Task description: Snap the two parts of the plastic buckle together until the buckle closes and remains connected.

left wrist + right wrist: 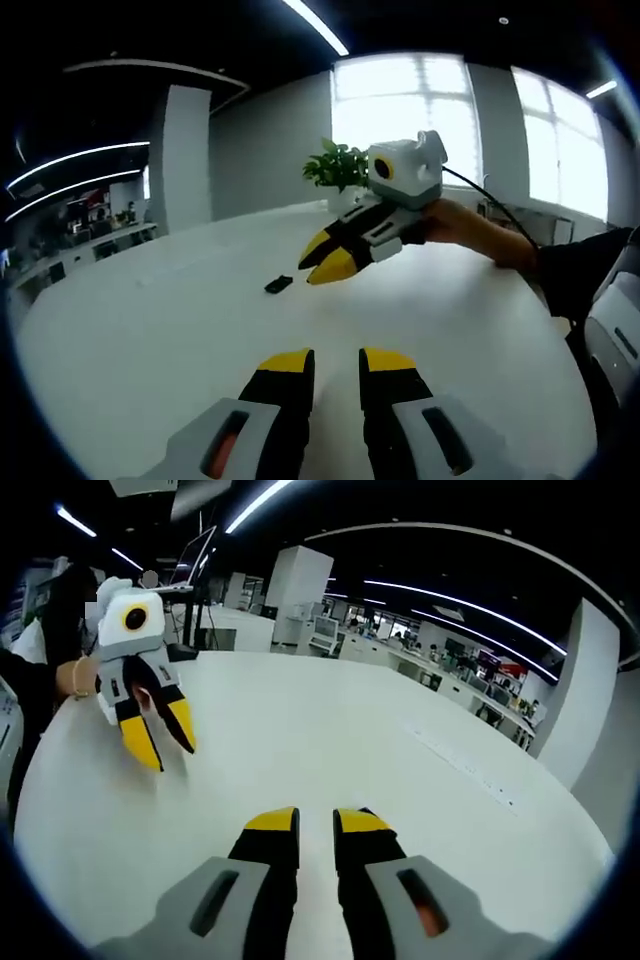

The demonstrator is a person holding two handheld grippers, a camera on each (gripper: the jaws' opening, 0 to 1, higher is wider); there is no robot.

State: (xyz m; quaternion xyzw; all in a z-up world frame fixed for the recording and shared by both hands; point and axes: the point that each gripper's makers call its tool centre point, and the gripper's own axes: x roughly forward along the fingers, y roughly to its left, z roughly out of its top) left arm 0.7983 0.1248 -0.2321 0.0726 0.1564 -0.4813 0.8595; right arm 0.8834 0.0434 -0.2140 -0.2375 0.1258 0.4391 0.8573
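A small black buckle piece (279,284) lies flat on the white table (150,330); it is too small to tell whether it is one part or two. My left gripper (337,362) hovers over the table well short of the piece, jaws a little apart with nothing between them. My right gripper (328,262) comes in from the right, its yellow tips just right of the piece and above it, apart from it. In the right gripper view, my right gripper (316,825) stands slightly open and empty, and my left gripper (163,745) hangs at the left with its fingers spread.
A potted plant (338,165) stands at the far end of the table before bright windows. A person's arm (480,225) holds the right gripper, and a hand (75,675) holds the left. Office desks (440,675) line the room beyond the table's edge.
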